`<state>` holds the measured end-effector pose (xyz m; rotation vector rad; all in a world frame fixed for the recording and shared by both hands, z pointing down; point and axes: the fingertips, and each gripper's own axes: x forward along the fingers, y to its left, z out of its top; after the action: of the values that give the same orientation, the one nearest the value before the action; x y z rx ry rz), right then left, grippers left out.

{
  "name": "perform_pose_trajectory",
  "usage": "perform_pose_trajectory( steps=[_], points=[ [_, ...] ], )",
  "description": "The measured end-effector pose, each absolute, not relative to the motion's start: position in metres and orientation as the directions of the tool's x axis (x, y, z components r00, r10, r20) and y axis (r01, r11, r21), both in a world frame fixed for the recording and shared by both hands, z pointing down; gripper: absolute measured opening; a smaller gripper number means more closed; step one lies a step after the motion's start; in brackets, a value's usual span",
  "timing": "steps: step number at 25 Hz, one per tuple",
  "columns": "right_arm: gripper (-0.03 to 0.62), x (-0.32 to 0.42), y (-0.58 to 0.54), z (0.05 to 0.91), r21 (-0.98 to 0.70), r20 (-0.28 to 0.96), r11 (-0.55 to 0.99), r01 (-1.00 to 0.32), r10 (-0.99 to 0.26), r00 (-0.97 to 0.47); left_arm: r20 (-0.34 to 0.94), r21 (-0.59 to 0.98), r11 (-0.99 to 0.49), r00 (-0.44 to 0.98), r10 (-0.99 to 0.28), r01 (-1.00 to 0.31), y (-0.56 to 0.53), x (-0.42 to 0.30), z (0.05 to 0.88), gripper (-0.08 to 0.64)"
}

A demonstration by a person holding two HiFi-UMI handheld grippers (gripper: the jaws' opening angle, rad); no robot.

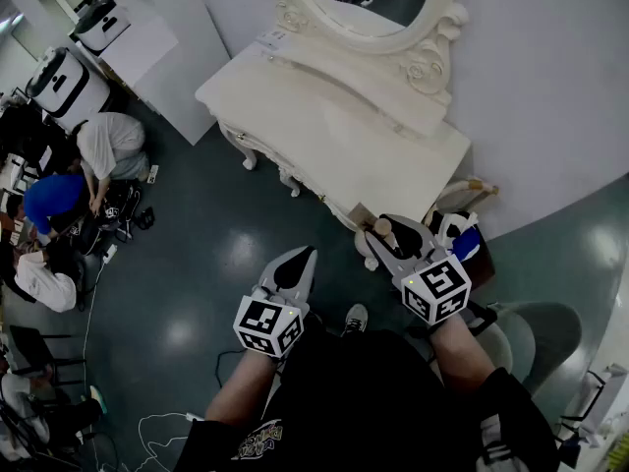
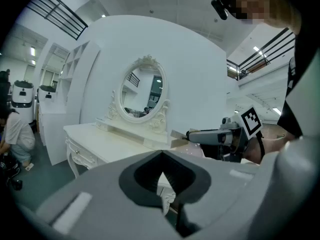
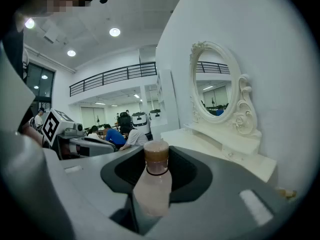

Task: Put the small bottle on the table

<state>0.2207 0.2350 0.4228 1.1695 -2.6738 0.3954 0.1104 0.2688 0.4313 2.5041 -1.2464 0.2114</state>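
right gripper point(image 1: 381, 239) clamps small bottle point(image 3: 152, 181) | left gripper point(image 1: 298, 262) closed, empty | I'd keep it upright and lower gently onto table point(image 1: 314, 126), upper centre

The left gripper point(image 1: 303, 254) and right gripper point(image 1: 390, 232) are grey tapering shells, with black pads lining a diamond-shaped hollow. Each carries a white cube point(image 1: 267, 324) printed with black square markers. The person wears a black shirt point(image 1: 364, 391) with pale print and a pale shoe point(image 1: 356, 317).
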Motion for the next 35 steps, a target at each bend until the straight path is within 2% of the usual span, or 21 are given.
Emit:
perform_pose_trajectory(
  steps=[22, 35],
  points=[
    [0.170, 0.211, 0.217, 0.422, -0.182, 0.269, 0.655, -0.733, -0.684, -0.678, 0.281, 0.245, -0.558, 0.609, -0.742, -0.793, 0.250, 0.107, 0.433, 0.000],
    [0.170, 0.174, 0.205, 0.417, -0.186, 0.274, 0.676, -0.713, -0.661, -0.698, 0.277, 0.242, -0.538, 0.589, -0.759, -0.807, 0.247, 0.068, 0.424, 0.000]
  ],
)
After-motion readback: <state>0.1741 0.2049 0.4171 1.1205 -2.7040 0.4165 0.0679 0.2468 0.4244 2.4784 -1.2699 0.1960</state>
